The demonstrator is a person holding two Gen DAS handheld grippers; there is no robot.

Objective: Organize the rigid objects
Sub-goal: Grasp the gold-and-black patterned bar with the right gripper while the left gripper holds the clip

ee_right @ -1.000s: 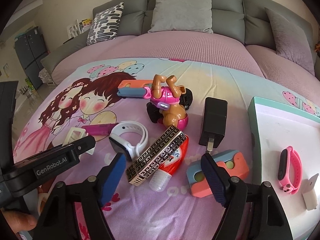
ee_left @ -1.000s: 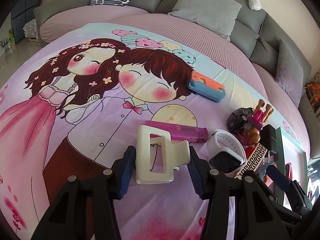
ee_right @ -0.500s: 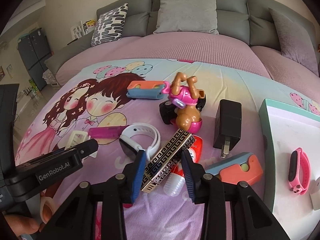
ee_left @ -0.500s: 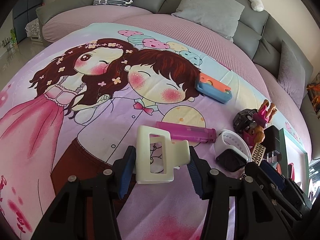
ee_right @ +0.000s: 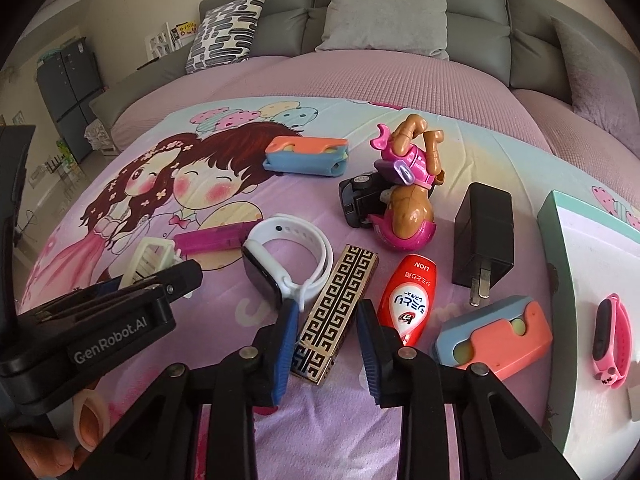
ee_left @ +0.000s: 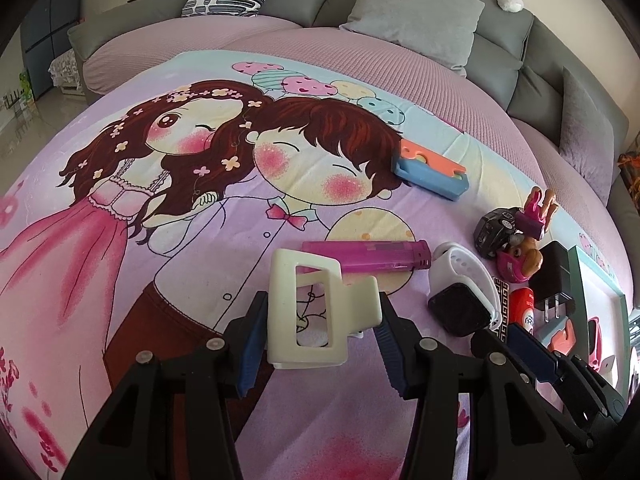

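Cream-white plastic fills the lower centre of the left wrist view: a hair clip (ee_left: 318,312) pinched between the blue pads of the left claw (ee_left: 320,330), one pad against each side. A purple lighter (ee_left: 366,261) lies on the cartoon-print bedspread (ee_left: 120,216) just beyond it, partly behind the clip's upper edge.

In the right wrist view, a gold-and-black patterned case (ee_right: 334,314) lies tilted in the lower centre of the frame, its near end between the blue pads of the right claw (ee_right: 326,346). The pads are narrowly spread on either side of the case; the left pad looks to touch it, while a small gap shows on the right, so the case is not visibly clamped.

Just right of the case lies a red bottle (ee_right: 408,300). To the left sits a white smartwatch (ee_right: 286,258), its strap beside the case's upper edge. Further up the frame are a toy dog (ee_right: 406,196), a black charger (ee_right: 484,234) and a blue-and-orange block (ee_right: 306,156). A second blue-and-orange block (ee_right: 496,330) lies at lower right. At the right edge, a white tray (ee_right: 560,264) holds a pink wristband (ee_right: 610,340).
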